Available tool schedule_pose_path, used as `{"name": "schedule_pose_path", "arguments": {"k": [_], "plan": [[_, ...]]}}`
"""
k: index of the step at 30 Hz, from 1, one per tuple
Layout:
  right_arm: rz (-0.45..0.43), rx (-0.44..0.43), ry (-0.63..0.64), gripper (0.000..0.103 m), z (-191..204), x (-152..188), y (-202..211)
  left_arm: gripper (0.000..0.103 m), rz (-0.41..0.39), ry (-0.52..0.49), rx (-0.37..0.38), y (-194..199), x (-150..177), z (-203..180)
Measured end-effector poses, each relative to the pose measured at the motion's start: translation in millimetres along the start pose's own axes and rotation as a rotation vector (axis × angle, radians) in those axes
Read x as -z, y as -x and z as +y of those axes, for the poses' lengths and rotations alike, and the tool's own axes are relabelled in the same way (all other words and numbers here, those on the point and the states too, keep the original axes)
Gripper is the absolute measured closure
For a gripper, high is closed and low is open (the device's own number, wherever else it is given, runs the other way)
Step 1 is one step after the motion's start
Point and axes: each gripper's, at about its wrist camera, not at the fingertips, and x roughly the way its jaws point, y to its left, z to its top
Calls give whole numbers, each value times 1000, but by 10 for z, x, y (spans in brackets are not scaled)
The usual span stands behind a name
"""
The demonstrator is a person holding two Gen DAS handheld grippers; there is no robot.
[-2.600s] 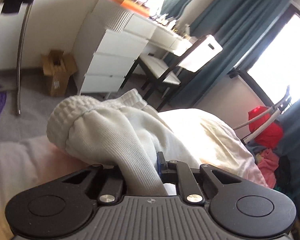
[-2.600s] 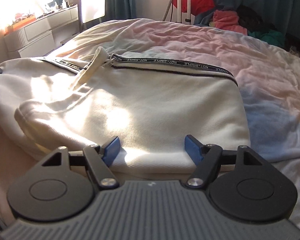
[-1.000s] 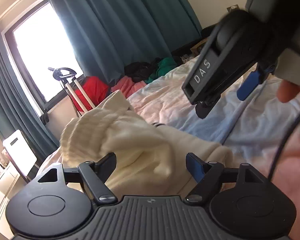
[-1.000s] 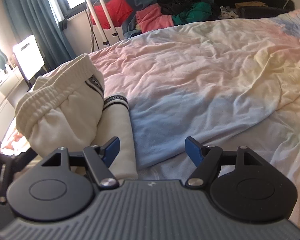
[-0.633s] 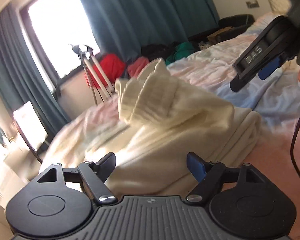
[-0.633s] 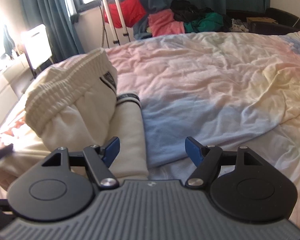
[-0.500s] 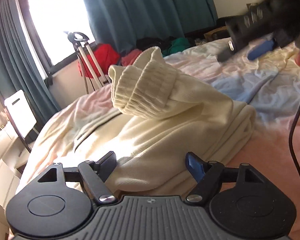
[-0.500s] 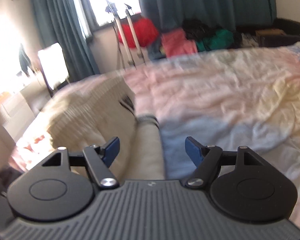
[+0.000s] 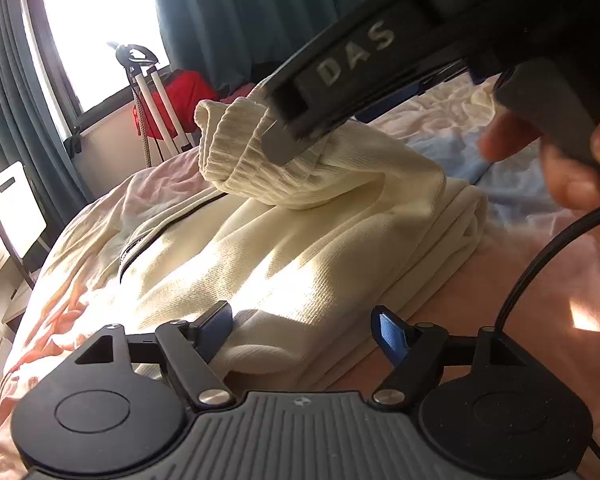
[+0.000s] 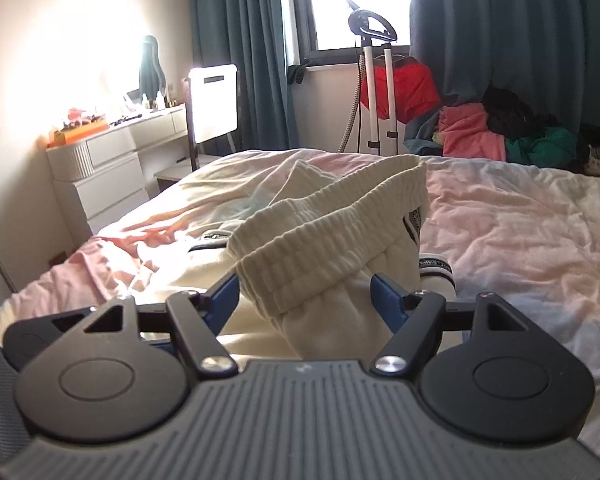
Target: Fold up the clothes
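The cream garment lay half-folded on the bed, filling the middle of both frames, its ribbed cuff humped loosely on top. The left gripper stood wide over the near edge, gripping nothing. The right gripper was wide too, the cuff between its 2 fingers but unpinched. A shallow or 1-layer pinch there could let the cuff flop open and spoil the fold.
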Motion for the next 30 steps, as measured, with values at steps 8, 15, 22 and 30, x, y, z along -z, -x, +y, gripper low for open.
{"name": "schedule_pose_path", "arguments": {"k": [8,15,22,30], "plan": [[-7,28,80,29,115,59,-154,25,-16,24,-17,-12,15,-1],[-71,128,-17,29,-114,13,-18,24,-19,34,-30,3,3,-25],[-3,382,-394,29,-836,176,160,23,-20,33,-40,27,3,-74],[-36,340,-870,26,-1401,541,382,23,-24,41,-35,84,19,-90]]}}
